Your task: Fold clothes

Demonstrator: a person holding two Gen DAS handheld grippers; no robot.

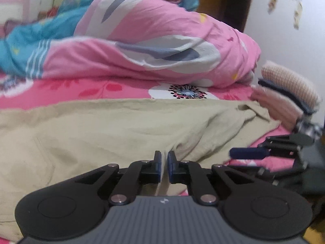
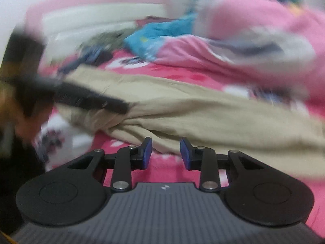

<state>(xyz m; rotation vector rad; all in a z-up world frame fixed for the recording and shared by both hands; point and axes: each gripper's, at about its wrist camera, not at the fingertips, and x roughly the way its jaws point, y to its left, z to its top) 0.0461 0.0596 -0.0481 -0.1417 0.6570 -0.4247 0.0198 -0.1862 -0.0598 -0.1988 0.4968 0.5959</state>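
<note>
A beige garment (image 1: 101, 126) lies spread across the pink floral bedsheet (image 1: 71, 89). My left gripper (image 1: 164, 156) is shut on a pinch of the beige cloth, and creases fan out from its tips. In the blurred right wrist view the same gripper (image 2: 121, 106) comes in from the left, with the garment (image 2: 203, 111) bunched at its tip. My right gripper (image 2: 166, 144) stands open at the garment's near edge, its pads clear of the cloth. One of its blue pads (image 1: 245, 153) shows at the right of the left wrist view, turned on its side.
A bulky pink, white and teal quilt (image 1: 162, 40) is heaped behind the garment. A hand in a knitted sleeve (image 1: 290, 85) holds the right gripper by a white wall (image 1: 284, 30). Dark clothes (image 2: 91, 57) lie at the far left of the bed.
</note>
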